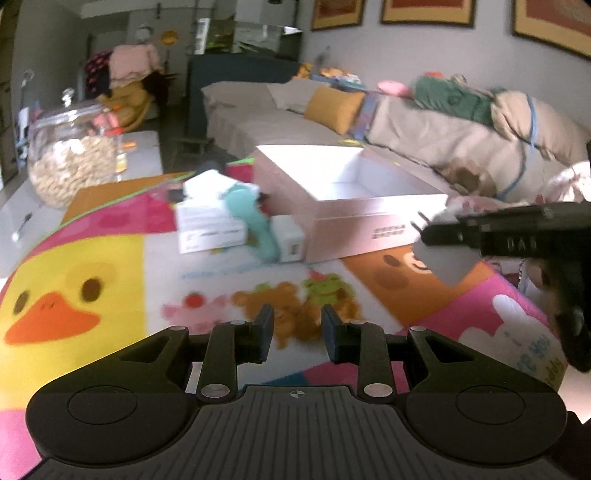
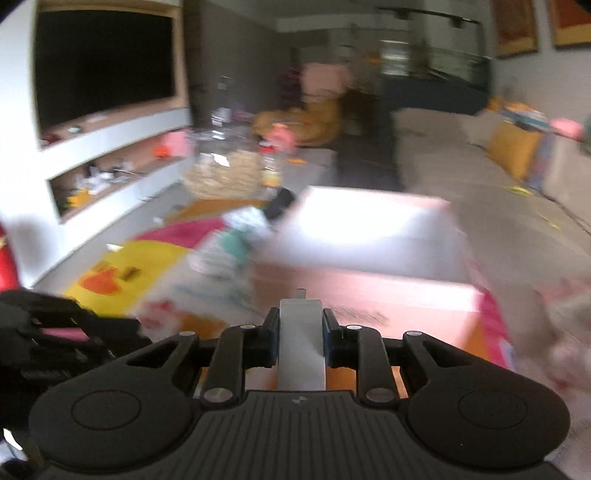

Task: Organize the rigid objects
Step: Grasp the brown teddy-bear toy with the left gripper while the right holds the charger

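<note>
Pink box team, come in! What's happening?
Right gripper shut on white charger block, short of the pink box. Left gripper open, empty. Box interior empty. Nothing blocking.

A colourful cartoon play mat (image 1: 110, 266) with a yellow duck is spread on the floor. A clear glass jar (image 1: 70, 155) of beige pieces is seen at its far left corner. A beige sofa (image 1: 266, 118) with a mustard cushion (image 1: 334, 109) is placed behind. A black wall-mounted television (image 2: 103, 62) is seen above cluttered white shelving (image 2: 110, 166). Framed pictures (image 1: 428, 11) are hung on the wall.
</note>
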